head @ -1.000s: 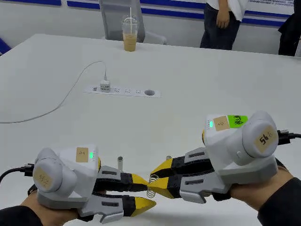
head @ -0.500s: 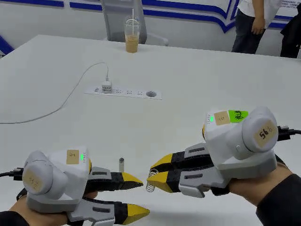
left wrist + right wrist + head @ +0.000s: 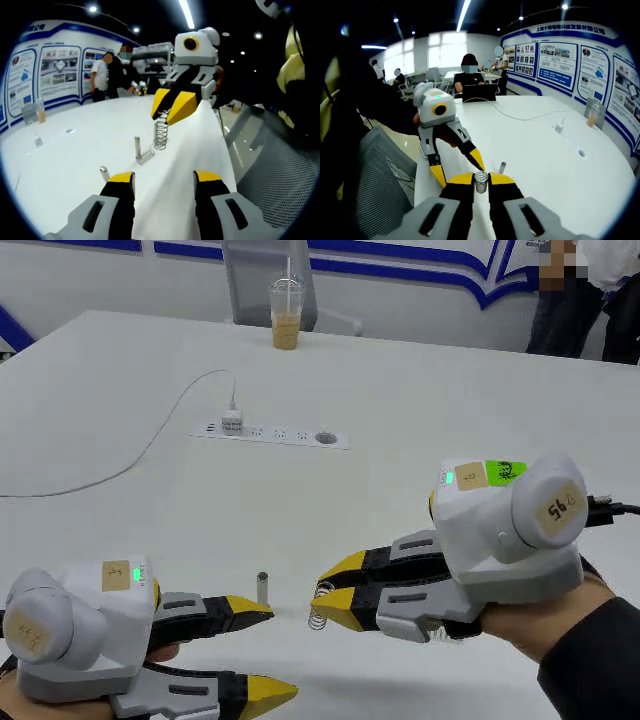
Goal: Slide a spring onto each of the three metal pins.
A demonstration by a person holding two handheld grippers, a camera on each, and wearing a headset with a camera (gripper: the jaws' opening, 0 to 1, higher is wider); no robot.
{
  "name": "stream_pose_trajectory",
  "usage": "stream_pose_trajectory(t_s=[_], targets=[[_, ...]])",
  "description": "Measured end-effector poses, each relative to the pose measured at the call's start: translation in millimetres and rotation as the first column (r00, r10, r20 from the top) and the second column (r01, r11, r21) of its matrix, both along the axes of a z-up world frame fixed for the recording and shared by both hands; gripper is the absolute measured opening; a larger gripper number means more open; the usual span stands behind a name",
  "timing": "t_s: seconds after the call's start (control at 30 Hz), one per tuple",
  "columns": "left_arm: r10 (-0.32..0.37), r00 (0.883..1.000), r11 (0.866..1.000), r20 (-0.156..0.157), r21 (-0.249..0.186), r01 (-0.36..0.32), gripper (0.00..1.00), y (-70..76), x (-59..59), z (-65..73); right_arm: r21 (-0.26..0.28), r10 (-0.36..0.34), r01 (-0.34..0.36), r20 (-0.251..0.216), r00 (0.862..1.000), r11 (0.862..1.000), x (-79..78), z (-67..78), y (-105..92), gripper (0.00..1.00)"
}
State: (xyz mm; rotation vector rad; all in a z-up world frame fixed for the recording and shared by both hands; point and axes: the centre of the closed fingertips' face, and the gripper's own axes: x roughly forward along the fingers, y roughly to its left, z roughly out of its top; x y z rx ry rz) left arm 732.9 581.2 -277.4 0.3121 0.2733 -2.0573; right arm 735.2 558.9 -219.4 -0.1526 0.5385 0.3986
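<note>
Right gripper is clamped on a spring by its upper end, and it hangs near the upright pin. Left gripper jaws are apart, empty. Spring is likely light, squashy, slippery; pinch the end coils gently and keep the bore clear.

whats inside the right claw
A spring is pinched between the yellow tips of the right claw, with its lower coils hanging free below them. Its top coils are covered by the tips.
</note>
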Motion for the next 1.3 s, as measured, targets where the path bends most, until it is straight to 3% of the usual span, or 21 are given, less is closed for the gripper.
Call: stream_pose_trajectory(t_s=[0.23, 0.9, 1.3], targets=[[0.049, 0.999, 0.999, -0.01, -0.001, -0.049, 0.52, 2.1, 10.8, 0.1, -0.008, -0.006, 0.006, 0.02, 1.0, 1.0, 9.1, 3.7, -2.7, 0.12], [0.098, 0.995, 0.995, -0.016, 0.006, -0.098, 0.59, 3.5, 21.4, -2.5, -0.032, 0.013, -0.012, 0.029, 1.0, 0.999, 49.8, 5.9, -9.5, 0.12], [0.111, 0.994, 0.994, -0.018, 0.005, -0.111, 0.61, 4.9, 26.7, -2.6, -0.045, 0.013, -0.012, 0.025, 1.0, 0.999, 71.6, -1.5, -13.2, 0.12]])
